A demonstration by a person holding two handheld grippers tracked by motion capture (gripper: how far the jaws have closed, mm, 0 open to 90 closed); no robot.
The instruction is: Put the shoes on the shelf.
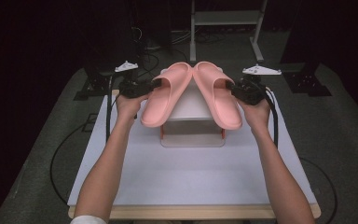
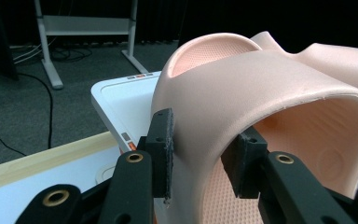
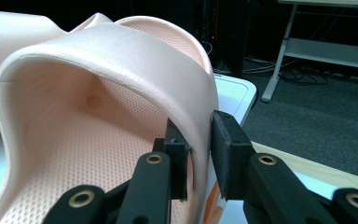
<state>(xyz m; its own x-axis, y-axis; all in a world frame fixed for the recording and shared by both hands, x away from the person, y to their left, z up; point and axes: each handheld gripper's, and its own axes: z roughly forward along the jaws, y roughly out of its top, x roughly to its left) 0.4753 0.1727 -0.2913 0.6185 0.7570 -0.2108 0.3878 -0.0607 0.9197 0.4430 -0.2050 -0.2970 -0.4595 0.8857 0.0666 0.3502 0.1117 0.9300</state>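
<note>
Dark floor with loose cables surrounds the white-topped counter (image 1: 191, 177), where a white box-like stand (image 1: 192, 122) sits near the far edge. Above that stand, the left tongs (image 1: 154, 85) are clamped on the outer side of the strap of the left pink slipper (image 1: 164, 98), and the right tongs (image 1: 230, 87) pinch the strap of the right pink slipper (image 1: 221, 95). Both slippers are raised and tilted, toes touching at the top, heels splayed toward the person.

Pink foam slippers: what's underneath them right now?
Under the two pink foam slippers sits a white rack-like stand on the white tabletop. Its top surface is mostly covered by the slippers, so whether they rest on it cannot be seen.
</note>
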